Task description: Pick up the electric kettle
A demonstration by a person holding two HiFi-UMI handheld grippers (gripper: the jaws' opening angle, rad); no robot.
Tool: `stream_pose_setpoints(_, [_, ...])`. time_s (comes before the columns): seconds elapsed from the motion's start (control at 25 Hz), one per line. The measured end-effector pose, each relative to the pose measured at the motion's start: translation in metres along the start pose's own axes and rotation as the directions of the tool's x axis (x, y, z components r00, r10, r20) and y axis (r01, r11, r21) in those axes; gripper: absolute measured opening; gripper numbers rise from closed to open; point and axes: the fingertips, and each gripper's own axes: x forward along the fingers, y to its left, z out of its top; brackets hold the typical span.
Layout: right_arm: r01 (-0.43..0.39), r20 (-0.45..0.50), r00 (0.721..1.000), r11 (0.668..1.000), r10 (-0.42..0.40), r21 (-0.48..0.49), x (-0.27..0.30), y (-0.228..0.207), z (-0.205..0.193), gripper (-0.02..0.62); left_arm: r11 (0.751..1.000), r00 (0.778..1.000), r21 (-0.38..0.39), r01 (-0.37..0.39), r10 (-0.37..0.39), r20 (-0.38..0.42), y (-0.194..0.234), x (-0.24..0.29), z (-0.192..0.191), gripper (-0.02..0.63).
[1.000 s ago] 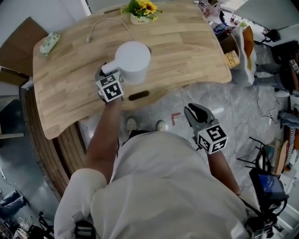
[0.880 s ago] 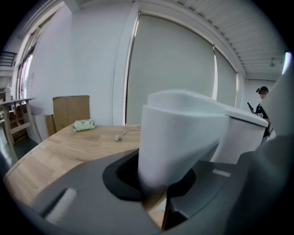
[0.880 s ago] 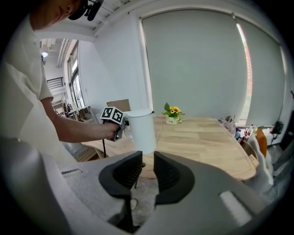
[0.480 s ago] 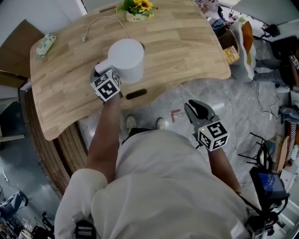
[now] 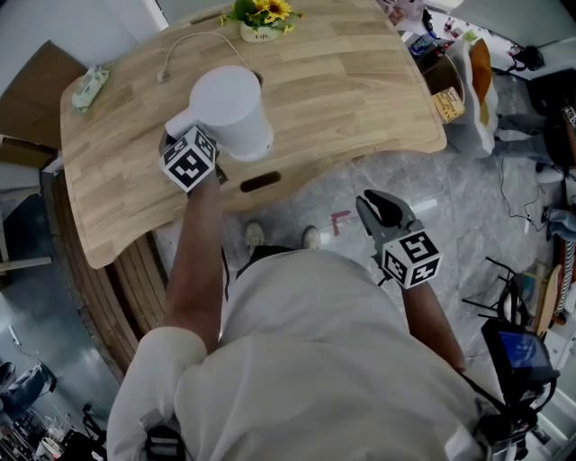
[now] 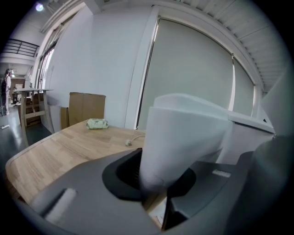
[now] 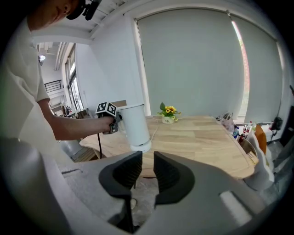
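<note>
The white electric kettle (image 5: 232,112) hangs tilted just above the wooden table (image 5: 360,99). My left gripper (image 5: 177,137) is shut on its handle (image 6: 183,137), which fills the space between the jaws in the left gripper view. In the right gripper view the kettle (image 7: 135,126) shows off the tabletop with the left gripper (image 7: 110,121) at its side. My right gripper (image 5: 382,216) is held over the floor in front of the table, its jaws (image 7: 147,172) a little apart with nothing between them.
A white cord (image 5: 193,40) lies on the table behind the kettle. A small pot of yellow flowers (image 5: 261,18) stands at the far edge and a green packet (image 5: 90,83) at the far left. Bags and clutter (image 5: 468,81) crowd the table's right end.
The left gripper has carried the kettle up and to the left in the head view, and rolled it a little. The right gripper has stayed where it was.
</note>
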Motion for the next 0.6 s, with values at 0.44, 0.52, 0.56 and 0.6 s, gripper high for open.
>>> stream_pose_setpoints(0.44, [-0.113,0.020,0.993,0.993,0.113,-0.019,0.011,0.001,0.007,0.071,1.000,0.996,0.012,-0.016,0.015,0.087,0.019,-0.052,0.054,0.074])
stream_pose_setpoints(0.52, [-0.137,0.022,0.990,0.990,0.137,-0.031,0.015,0.004,0.010,0.069,1.000,0.995,0.017,-0.021,0.019,0.095,0.025,-0.066,0.061,0.075])
stream_pose_setpoints(0.56, [-0.149,0.022,0.989,0.988,0.149,-0.041,0.017,0.006,0.012,0.069,1.000,0.995,0.017,-0.026,0.024,0.101,0.029,-0.074,0.065,0.075])
stream_pose_setpoints(0.6, [-0.162,0.022,0.986,0.986,0.163,-0.051,0.019,0.007,0.013,0.069,0.999,0.994,0.017,-0.032,0.030,0.109,0.033,-0.082,0.068,0.075])
